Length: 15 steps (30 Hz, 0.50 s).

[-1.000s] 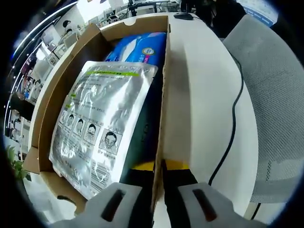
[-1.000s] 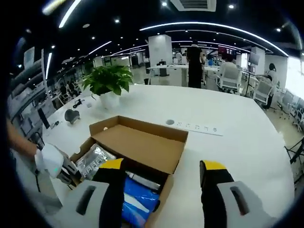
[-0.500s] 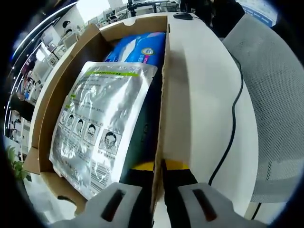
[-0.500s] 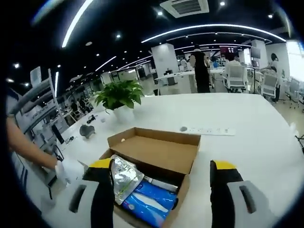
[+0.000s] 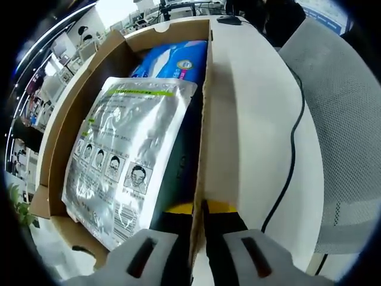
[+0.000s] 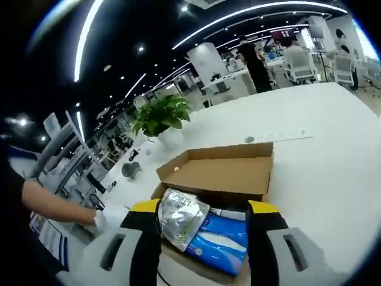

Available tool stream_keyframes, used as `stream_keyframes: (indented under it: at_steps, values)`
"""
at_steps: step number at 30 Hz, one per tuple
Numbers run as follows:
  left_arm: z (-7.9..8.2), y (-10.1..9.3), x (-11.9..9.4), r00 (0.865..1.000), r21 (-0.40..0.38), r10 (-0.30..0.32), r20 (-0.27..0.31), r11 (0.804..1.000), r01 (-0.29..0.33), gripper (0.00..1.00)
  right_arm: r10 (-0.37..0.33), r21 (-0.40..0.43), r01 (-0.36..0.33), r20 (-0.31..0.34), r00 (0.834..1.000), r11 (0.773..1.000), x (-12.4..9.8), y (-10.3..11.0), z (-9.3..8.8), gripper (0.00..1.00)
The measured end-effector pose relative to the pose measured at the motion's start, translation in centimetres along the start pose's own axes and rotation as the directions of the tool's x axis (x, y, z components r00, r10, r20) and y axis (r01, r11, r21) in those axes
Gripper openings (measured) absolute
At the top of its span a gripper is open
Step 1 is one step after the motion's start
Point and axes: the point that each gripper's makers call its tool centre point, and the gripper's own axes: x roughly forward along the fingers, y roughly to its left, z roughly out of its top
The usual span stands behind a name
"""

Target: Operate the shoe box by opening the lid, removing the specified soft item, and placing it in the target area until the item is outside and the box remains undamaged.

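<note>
Left gripper (image 5: 197,210) jaws pinch shoe box (image 5: 202,128) wall. Right gripper (image 6: 204,210) jaws wide, empty, over silver pouch (image 6: 181,214): likely light, limp, slick; you pinch its near edge.

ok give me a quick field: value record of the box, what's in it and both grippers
box: cardboard shoe box, lid open, on white table
contents: silver foil pouch on top, blue soft pack beneath
left gripper: jaws shut on the box's side wall
right gripper: jaws open, above the contents, holding nothing
nearby: potted plant, black cable
</note>
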Motion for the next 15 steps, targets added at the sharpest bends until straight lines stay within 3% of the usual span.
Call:
stream_keyframes:
  at_steps: [3, 7, 15]
  values:
    - [0.0, 0.0, 0.0, 1.000, 0.001, 0.001, 0.001, 1.000, -0.001, 0.03, 0.049, 0.116, -0.047, -0.013, 0.999, 0.992, 0.3, 0.2, -0.9, 0.51]
    - [0.0, 0.0, 0.0, 1.000, 0.001, 0.001, 0.001, 1.000, -0.001, 0.03, 0.100, 0.234, -0.092, -0.022, 0.995, 0.968, 0.8, 0.6, -1.6, 0.38]
    - [0.0, 0.0, 0.0, 1.000, 0.000, 0.002, 0.001, 1.000, -0.002, 0.03, 0.081, 0.243, -0.077, -0.005, 0.997, 0.967, 1.5, 0.0, -2.1, 0.38]
